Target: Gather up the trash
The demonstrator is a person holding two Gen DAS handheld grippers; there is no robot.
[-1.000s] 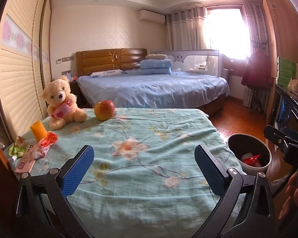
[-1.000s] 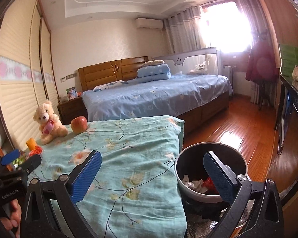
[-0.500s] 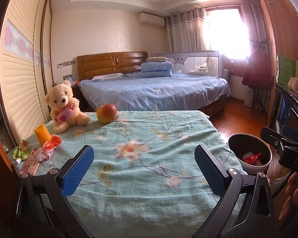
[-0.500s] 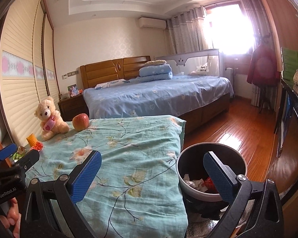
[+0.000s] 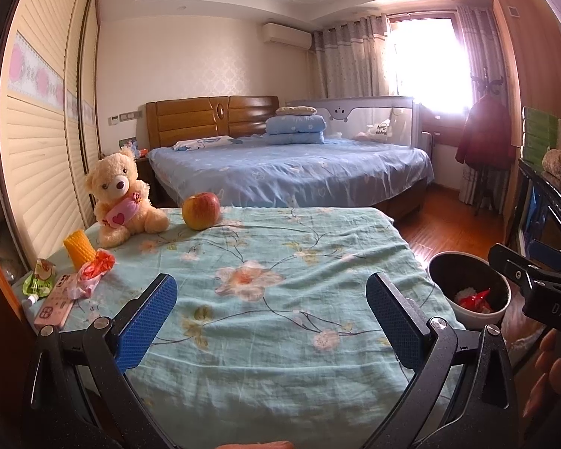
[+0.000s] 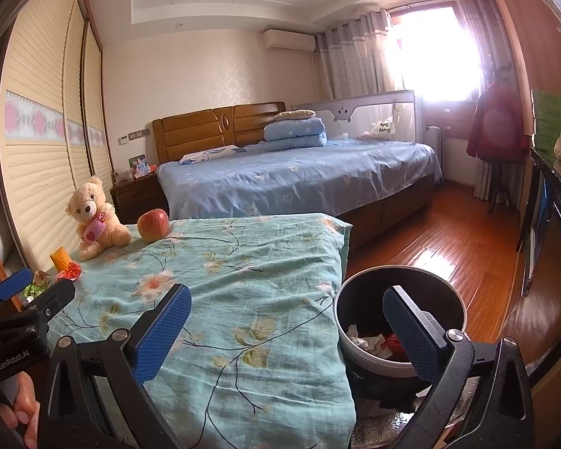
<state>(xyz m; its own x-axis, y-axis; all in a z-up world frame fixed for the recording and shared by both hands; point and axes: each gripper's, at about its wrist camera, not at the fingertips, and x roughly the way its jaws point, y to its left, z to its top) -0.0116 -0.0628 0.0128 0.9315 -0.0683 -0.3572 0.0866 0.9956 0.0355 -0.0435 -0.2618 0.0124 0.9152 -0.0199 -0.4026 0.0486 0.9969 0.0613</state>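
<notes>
A red and clear crumpled wrapper (image 5: 92, 273) and a green pouch (image 5: 38, 278) lie at the left edge of the floral cloth (image 5: 265, 284), also seen in the right wrist view as the wrapper (image 6: 70, 272) and pouch (image 6: 36, 283). A dark trash bin (image 5: 467, 292) with red and white trash stands right of the cloth; it shows in the right wrist view (image 6: 400, 310). My left gripper (image 5: 271, 321) is open and empty above the cloth's near part. My right gripper (image 6: 286, 331) is open and empty, near the bin's rim.
A teddy bear (image 5: 121, 200), an apple (image 5: 201, 210), a yellow corn-like piece (image 5: 77, 249) and a pink phone (image 5: 54, 305) lie on the cloth. A blue bed (image 5: 288, 172) stands behind. Wood floor (image 6: 448, 232) lies to the right, a dark cabinet (image 6: 557, 224) beside it.
Both views have shifted slightly; the left gripper's view has tilted up and back a little. Both grippers stay open and empty.
</notes>
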